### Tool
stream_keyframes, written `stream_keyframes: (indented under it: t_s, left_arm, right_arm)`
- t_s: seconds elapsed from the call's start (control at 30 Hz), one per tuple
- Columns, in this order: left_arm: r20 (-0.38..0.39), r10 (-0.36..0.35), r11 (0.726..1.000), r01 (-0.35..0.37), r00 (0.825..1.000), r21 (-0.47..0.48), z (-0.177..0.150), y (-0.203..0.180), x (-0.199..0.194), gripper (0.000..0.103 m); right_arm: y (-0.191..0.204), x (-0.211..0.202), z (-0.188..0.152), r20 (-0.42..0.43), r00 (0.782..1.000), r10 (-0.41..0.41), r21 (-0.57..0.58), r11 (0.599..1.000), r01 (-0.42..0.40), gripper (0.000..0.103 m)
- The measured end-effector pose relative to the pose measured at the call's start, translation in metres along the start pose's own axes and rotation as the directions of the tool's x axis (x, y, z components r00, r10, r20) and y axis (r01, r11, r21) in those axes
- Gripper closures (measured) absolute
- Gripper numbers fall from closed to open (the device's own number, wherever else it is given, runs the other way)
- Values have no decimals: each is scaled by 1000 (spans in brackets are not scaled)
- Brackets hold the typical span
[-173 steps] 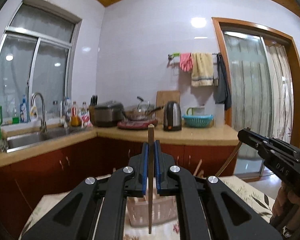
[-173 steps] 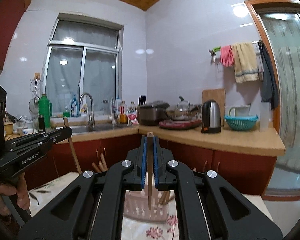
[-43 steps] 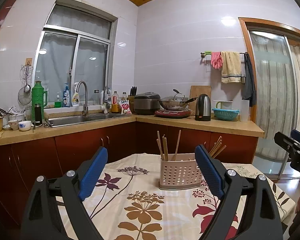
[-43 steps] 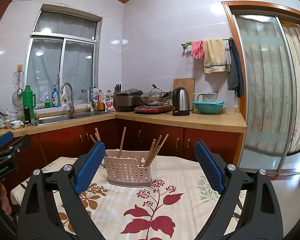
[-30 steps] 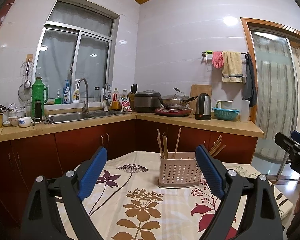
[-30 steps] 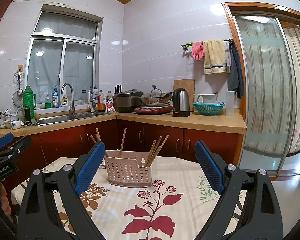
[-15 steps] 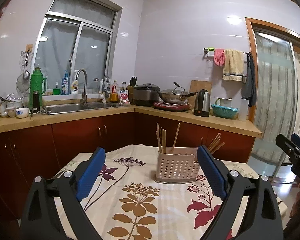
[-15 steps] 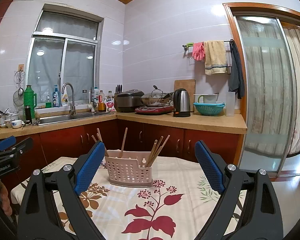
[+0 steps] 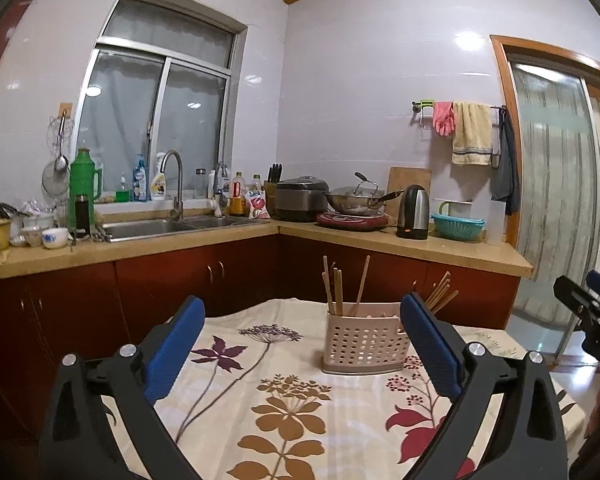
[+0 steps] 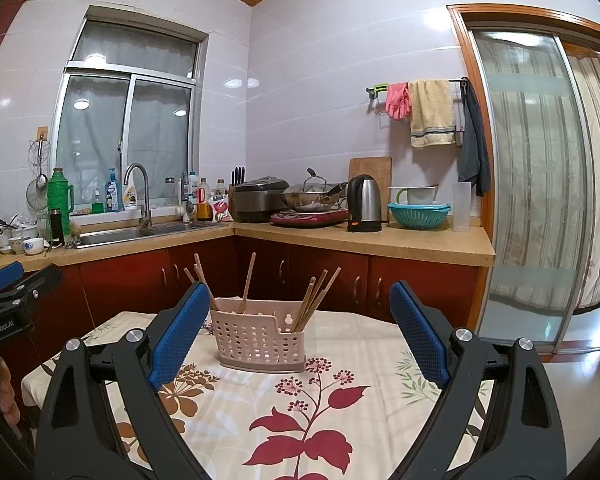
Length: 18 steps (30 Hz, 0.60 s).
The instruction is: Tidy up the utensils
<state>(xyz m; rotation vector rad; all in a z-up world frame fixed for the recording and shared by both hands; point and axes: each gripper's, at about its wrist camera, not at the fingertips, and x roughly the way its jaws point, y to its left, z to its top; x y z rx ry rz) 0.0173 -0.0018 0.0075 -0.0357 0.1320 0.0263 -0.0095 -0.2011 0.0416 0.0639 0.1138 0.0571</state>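
1. The left gripper (image 9: 302, 344), black with blue pads, has just been opening; its jaws stand wide apart with nothing between them.
2. The pink perforated plastic utensil basket (image 10: 259, 336) stands on the floral tablecloth (image 10: 340, 400), with wooden chopsticks (image 10: 315, 296) upright in it.
3. The right gripper (image 10: 298, 332) gapes equally wide, holding nothing.

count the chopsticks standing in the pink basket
About 8 chopsticks in the pink basket: four toward its left end, four leaning in the right compartment. The left gripper finger hides some lower parts, so more may be unseen.
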Motion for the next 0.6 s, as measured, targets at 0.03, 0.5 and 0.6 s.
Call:
stream_keyframes:
  t_s: [0.03,0.5,0.6]
  left_arm:
    - [2,0,1000,0,1000,1,0,-1,0,7]
    - [-6,-2,1000,2,1000,3,-5,2,15,7]
    - [-47,14,1000,-14,999,0,-11,5,32,7]
  right_arm:
    - [0,0,0,0,1000,0,0,1000,0,14]
    - [-1,6,-5,-20,1000,-8,4,1000,8,13]
    - [-5,15,-9,-34,999,-14,7,1000,15,13]
